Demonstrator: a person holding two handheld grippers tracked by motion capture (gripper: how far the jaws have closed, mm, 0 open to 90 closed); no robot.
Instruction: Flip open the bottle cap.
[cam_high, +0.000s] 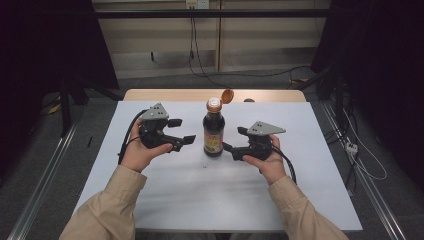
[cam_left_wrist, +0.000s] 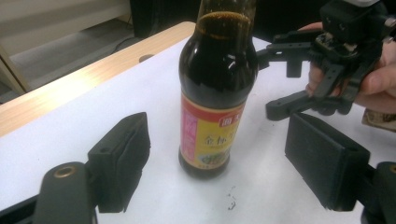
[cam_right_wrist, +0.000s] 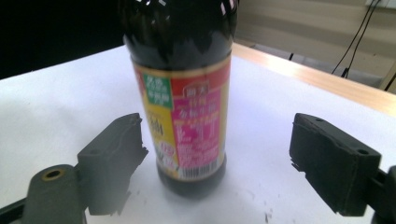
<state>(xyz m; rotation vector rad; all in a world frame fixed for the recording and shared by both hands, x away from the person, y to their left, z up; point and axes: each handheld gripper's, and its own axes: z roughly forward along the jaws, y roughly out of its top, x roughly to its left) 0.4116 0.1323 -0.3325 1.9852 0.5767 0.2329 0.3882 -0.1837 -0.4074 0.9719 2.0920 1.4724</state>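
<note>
White table (cam_high: 165, 195): upright sauce bottle (cam_high: 213, 131) stands between both parted tools.

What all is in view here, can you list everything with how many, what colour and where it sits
sauce bottle: one, dark liquid, pink and yellow label, standing upright mid-table between the two grippers, touched by neither
bottle cap: one, orange-brown, flipped open and hanging at the bottle's top
table: one, white top with a bare wood strip along the far edge
cables: several, black, running down the far wall and over the floor
left gripper: one, black with a grey plate on top, left of the bottle, jaws open
right gripper: one, black with a grey plate, right of the bottle, jaws open
sleeves: two, beige, coming in from the bottom edge
</note>
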